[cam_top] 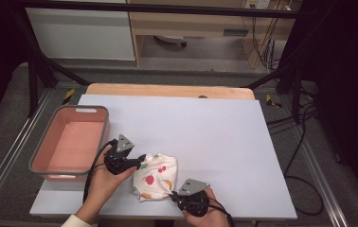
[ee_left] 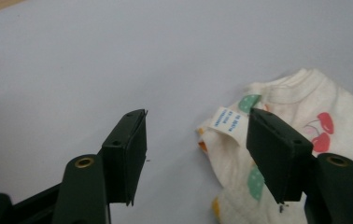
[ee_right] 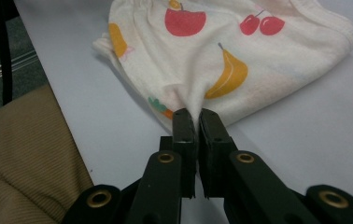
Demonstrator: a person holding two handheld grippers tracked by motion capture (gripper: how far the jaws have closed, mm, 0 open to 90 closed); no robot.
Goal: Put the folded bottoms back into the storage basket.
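A small cream garment printed with fruit lies bunched on the near part of the pale worktop, slightly left of its middle. Its folds hide its full shape, so what kind of clothing it is cannot be told. In the left gripper view a white label with blue print sticks up at its edge; the print is too small to read.

The right gripper sits at the garment's near right corner. In the right gripper view its fingers are pressed together on a pinch of the cloth, which puckers up between them beside a printed banana. The hand behind it is cut off by the bottom of the high view.

The left gripper is at the garment's far left edge, its fingers standing apart with nothing between them. One finger is over bare worktop; the other sits in front of the cloth's edge, and whether it touches cannot be made out.

To the left, a pink tub with a grey rim stands at the worktop's left edge. A strip of tan cloth shows near the worktop edge in the right gripper view.
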